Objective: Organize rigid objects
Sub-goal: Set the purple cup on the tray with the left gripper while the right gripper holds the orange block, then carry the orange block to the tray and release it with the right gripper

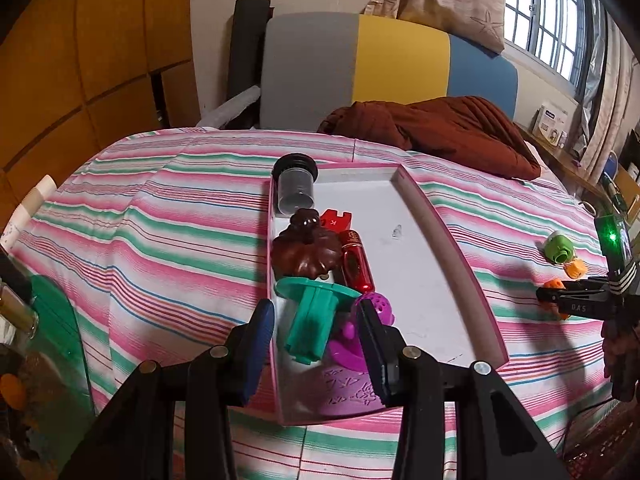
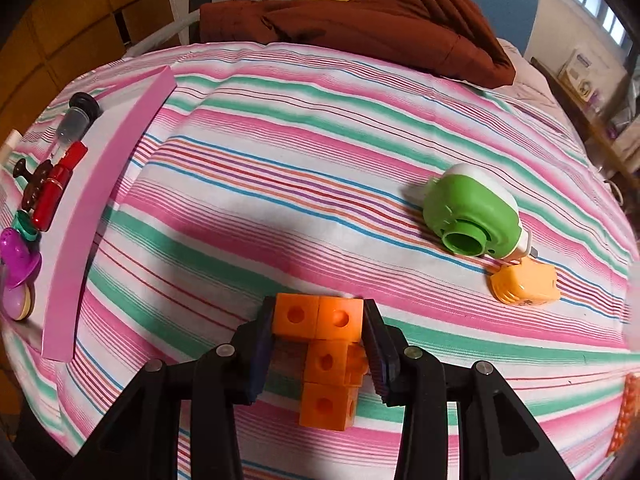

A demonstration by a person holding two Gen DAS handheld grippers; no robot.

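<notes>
A bed with a pink, green and white striped sheet fills both views, with a rumpled brown quilt at its far end, a grey, yellow and blue headboard behind that, and a barred window off to one side.

The landmark is the pink-walled tray lying on the sheet. Along one of its long walls sit a clear vial with a black cap, a brown flower-shaped piece, a red cylinder, a teal spool-like part and a purple perforated toy; the tray's other side is bare.

The left gripper hovers over the tray's near end, its jaws spread wide around the teal part and not touching it.

Well away from the tray, the right gripper has its pads pressed on both sides of a cluster of orange linked cubes, which seems lifted just off or resting on the sheet; I cannot tell which. Further from the tray lie a green and white round gadget and, touching it, a small orange piece.

The step in hand is likely carrying the cubes to the tray. Keeping the squeeze firm on the top pair matters, since the lower cubes hang below the pads and could swing or snap off. Setting them down on the bare side avoids knocking the crowded row.
</notes>
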